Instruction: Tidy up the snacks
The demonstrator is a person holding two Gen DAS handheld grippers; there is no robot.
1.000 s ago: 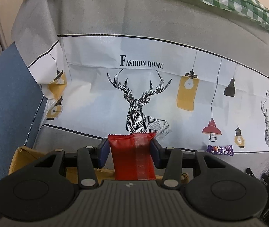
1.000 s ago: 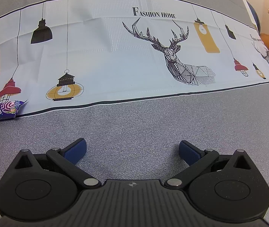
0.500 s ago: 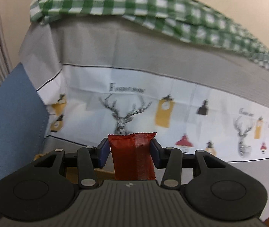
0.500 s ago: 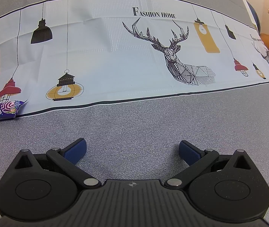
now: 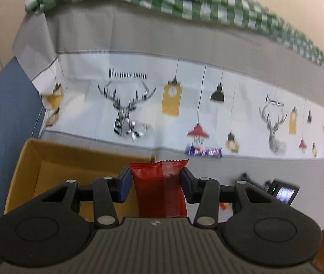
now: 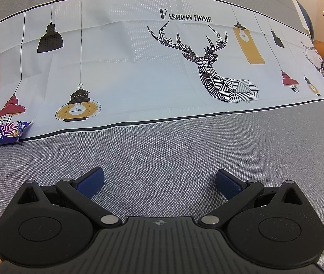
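Above the near rim of an open cardboard box [image 5: 28,159], the left gripper [image 5: 155,183] clamps 1 red snack packet [image 5: 160,188] upright. Beyond, a purple packet [image 5: 205,152] lies at the printed cloth's [image 6: 139,68] edge; the right gripper [image 6: 159,182] hangs spread wide over bare grey surface [image 6: 162,150].

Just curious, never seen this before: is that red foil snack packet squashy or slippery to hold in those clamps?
The red foil snack packet probably gives a little: the left gripper pinches its sides, yet it stands upright without flopping. Its glossy wrapper looks somewhat slippery. It seems light, since the pinch alone carries it.
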